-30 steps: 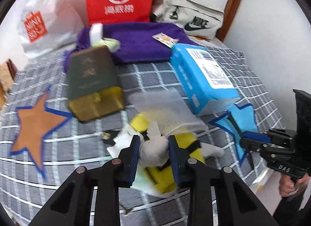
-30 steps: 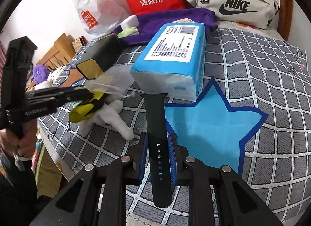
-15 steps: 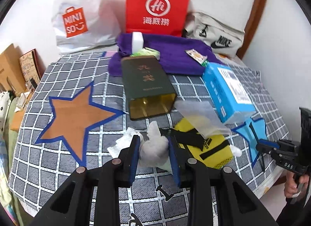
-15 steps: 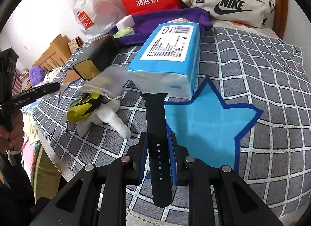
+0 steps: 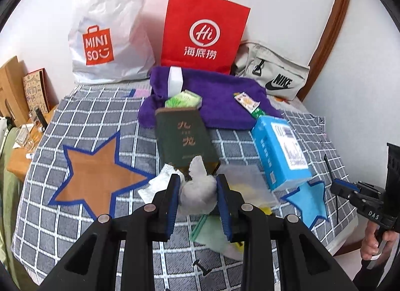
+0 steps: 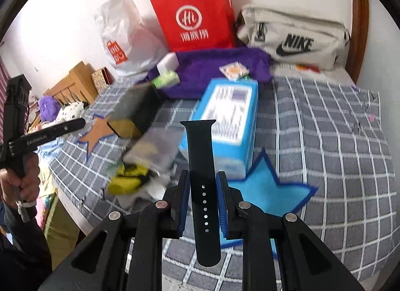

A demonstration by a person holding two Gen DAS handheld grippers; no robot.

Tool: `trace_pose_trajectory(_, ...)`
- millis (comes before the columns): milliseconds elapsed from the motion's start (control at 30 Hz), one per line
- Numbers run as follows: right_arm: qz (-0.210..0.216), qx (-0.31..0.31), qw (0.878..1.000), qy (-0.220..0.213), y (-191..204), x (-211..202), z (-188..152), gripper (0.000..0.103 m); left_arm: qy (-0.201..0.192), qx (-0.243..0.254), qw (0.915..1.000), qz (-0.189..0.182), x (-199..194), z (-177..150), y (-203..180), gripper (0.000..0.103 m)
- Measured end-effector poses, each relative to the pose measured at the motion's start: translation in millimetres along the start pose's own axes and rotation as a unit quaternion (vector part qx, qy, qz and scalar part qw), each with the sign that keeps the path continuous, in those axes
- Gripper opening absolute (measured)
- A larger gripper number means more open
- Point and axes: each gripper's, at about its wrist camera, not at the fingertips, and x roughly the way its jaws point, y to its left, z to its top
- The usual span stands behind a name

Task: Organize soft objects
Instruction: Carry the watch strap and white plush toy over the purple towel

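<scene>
Both claws are loaded above the checked bed [image 5: 75,121]: the left claw [image 5: 197,188] clenches a grey plush toy [image 5: 197,186], the right claw [image 6: 203,197] a black watch strap [image 6: 201,166] (upright between its pads). Carrying is under way; next, probably, each needs a drop spot, perhaps the orange star [image 5: 95,173] and blue star [image 6: 270,188].

Both wrist views downward; shared checked bedspread [image 5: 75,228]

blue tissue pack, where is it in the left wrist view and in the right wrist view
Left wrist view: the blue tissue pack lies right of centre, just behind the blue star patch.
Right wrist view: the pack sits in the centre, partly behind the black watch strap.
Shared landmark: the red paper bag stands at the back in both.
</scene>
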Motion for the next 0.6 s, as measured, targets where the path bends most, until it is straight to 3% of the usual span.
trace_pose_trajectory(600, 0.006, 0.006, 0.999, -0.038, -8, 14, 93, 0.021, -0.011, -0.006, 0.9999, -0.01, 26, 68, -4, 0.028)
